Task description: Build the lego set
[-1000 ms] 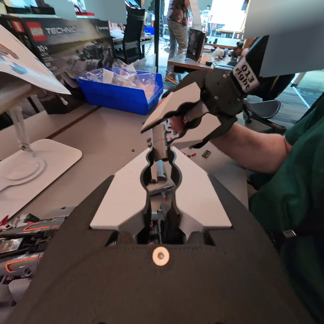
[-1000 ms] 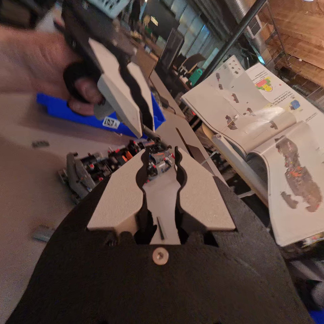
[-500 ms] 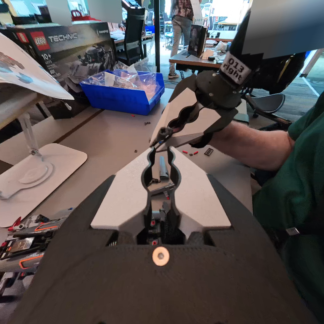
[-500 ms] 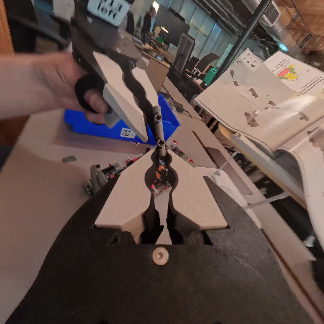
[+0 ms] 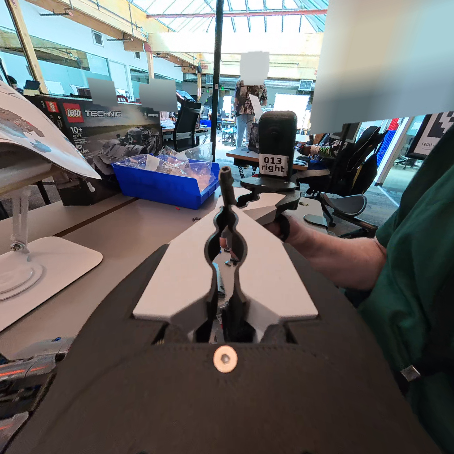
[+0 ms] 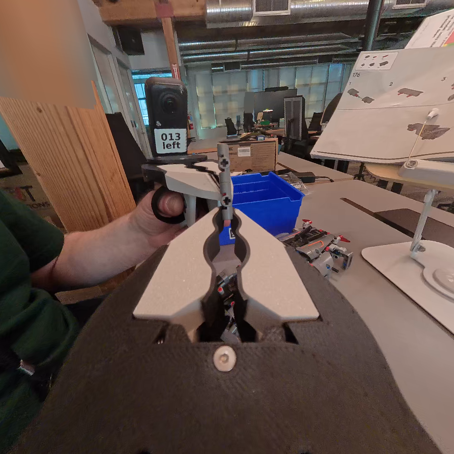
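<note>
A grey lego beam [image 6: 224, 181] with cross holes stands upright in the air between both grippers. My right gripper [image 6: 226, 212] is shut on its lower end. My left gripper [image 5: 227, 208] is closed on the beam's middle. In the left wrist view the beam [image 5: 227, 183] shows edge-on and sticks up past the fingertips. The left gripper also shows in the right wrist view [image 6: 217, 190], coming in from the left. The right gripper also shows in the left wrist view [image 5: 242, 205], coming in from the right. A partly built grey and black model [image 6: 317, 248] lies on the table [image 6: 368, 307].
A blue bin [image 5: 167, 181] with plastic bags stands at the back, with the set's box [image 5: 110, 130] behind it. An open instruction booklet [image 6: 380, 110] rests on a white stand [image 6: 405, 265]. Small loose parts [image 5: 231, 262] lie on the table under the grippers. Left and right tips are no more than a few centimetres apart.
A second ago my left gripper alone held the beam and the right was open. The right shut on it, the left opened, and now the left is closed on it again, both raised and level.
</note>
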The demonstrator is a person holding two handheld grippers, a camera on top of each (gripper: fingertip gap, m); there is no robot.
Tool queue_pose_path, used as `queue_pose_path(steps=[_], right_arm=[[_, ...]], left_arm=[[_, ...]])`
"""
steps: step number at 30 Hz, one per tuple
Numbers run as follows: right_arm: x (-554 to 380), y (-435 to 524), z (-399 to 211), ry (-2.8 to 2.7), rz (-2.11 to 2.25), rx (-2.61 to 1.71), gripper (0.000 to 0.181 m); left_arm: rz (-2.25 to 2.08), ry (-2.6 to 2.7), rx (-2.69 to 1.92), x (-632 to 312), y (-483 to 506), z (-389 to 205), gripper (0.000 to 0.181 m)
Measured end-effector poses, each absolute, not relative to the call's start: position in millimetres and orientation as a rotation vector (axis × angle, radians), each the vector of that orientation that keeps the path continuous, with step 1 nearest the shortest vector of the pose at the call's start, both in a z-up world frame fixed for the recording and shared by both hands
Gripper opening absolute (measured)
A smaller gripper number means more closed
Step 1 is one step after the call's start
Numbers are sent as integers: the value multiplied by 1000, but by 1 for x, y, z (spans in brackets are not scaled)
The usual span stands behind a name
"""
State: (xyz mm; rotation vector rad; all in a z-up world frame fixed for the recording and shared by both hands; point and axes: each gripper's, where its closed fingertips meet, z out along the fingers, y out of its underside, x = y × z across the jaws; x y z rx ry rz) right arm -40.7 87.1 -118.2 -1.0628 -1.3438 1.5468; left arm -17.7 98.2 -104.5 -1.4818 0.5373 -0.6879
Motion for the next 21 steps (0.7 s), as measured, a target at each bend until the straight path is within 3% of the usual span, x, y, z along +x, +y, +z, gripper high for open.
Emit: queue_pose_path(steps=[3, 6, 21], right_arm=[[-41, 90, -118, -1322, 1574, -1082, 3], [-41, 92, -119, -1308, 1592, -1100, 3], [-47, 71, -129, -1378, 1662, -1162, 6]], left_arm=[[-712, 514, -1463, -19, 101, -104, 1], [-737, 492, -1450, -19, 103, -102, 13], [-869, 503, -1390, -14, 94, -95, 4]])
